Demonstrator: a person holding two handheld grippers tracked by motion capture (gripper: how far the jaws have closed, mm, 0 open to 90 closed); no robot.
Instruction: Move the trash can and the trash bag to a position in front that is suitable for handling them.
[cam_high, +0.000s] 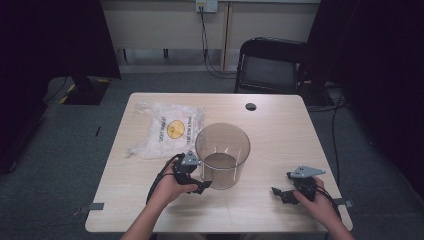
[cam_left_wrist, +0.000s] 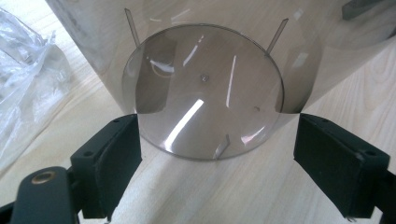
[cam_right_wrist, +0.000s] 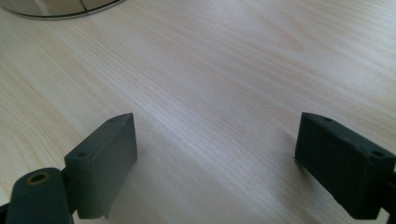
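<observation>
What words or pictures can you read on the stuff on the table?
Plastic bag: a yellow smiley face sign, with a line of dark print beside it that is too small and blurred to read.
Clear bin: no words or labels to see.
Table: no words.
Left gripper and right gripper: no readable marks.

Cut off at the top edge: upper wall of the clear bucket (cam_left_wrist: 205, 88). Left of it, plastic bag (cam_left_wrist: 23, 79) cropped, print too small to read.
</observation>
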